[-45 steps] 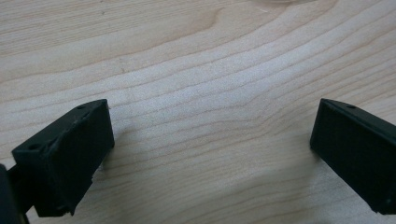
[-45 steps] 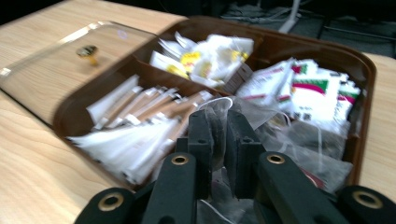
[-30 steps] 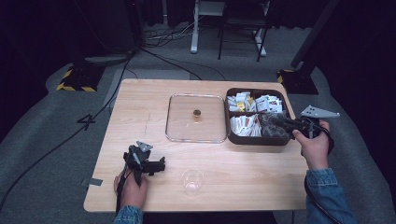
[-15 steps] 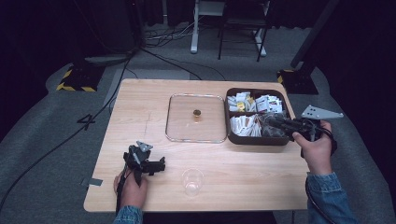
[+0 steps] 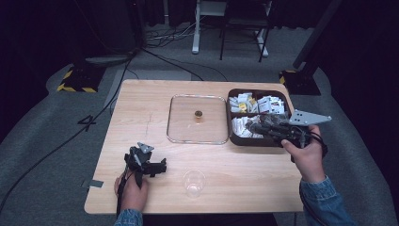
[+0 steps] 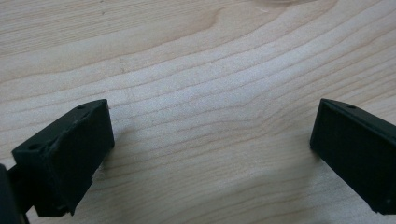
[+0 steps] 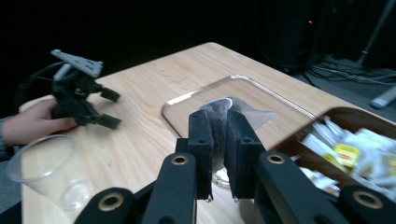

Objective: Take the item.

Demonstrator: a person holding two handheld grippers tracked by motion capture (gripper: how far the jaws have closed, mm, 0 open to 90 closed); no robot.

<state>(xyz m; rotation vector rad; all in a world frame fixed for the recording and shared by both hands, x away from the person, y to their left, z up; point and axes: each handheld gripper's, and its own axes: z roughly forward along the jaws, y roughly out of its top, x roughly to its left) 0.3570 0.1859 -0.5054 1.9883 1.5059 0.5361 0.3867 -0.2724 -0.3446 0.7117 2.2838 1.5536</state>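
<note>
Dark flooring surrounds the wooden desk (image 5: pixel 141 108). One translucent sachet (image 7: pixel 219 112) is pinched in the right gripper (image 7: pixel 218 140) above the brown box (image 5: pixel 256 140) at the right edge. Near the front edge, the clear cup (image 5: pixel 194 182) is judged unfilled; the left gripper (image 6: pixel 210 149) is spread wide, empty.

Wood table (image 5: pixel 141 113): clear tray (image 5: pixel 196 120), brown box (image 5: pixel 258 141), plastic cup (image 5: pixel 194 182), prob. empty.

A tray (image 5: pixel 179 134) is lying mid-bench (image 5: pixel 141 108), a box (image 5: pixel 258 140) of packets is sitting touching its right side, and a cup (image 5: pixel 194 182) is standing nearer.
</note>
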